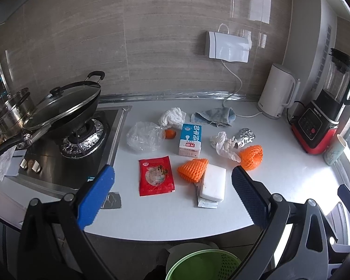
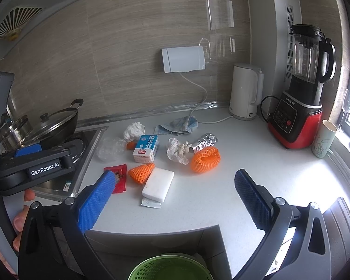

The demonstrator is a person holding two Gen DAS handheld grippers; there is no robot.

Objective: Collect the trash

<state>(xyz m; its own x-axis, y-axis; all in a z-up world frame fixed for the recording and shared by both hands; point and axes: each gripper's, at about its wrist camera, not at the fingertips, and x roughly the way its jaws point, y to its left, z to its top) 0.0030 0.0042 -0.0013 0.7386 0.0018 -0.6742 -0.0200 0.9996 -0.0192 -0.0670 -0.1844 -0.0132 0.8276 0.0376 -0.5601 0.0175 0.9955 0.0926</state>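
Trash lies scattered on the white counter [image 1: 151,214]: a red sachet [image 1: 156,178], two orange foam nets [image 1: 193,169] [image 1: 251,156], a white block [image 1: 213,182] on a small wrapper, a milk carton [image 1: 190,142], crumpled tissue [image 1: 224,145], foil [image 1: 245,137], a clear plastic bag [image 1: 144,136], a white bag [image 1: 172,116]. A green bin [image 1: 203,266] stands below the counter edge. My left gripper [image 1: 172,196] hovers open above the sachet and block. My right gripper [image 2: 175,198] is open too, near the white block [image 2: 158,184]; the left gripper's body [image 2: 35,165] shows at its left.
A gas hob with a lidded wok [image 1: 65,107] and steel pot [image 1: 14,112] sits at left. A kettle [image 1: 277,91], blender [image 1: 326,107] and paper cup [image 1: 336,151] stand at the right rear, a cloth [image 1: 213,116] behind the trash. A hand [image 2: 23,219] holds the left gripper.
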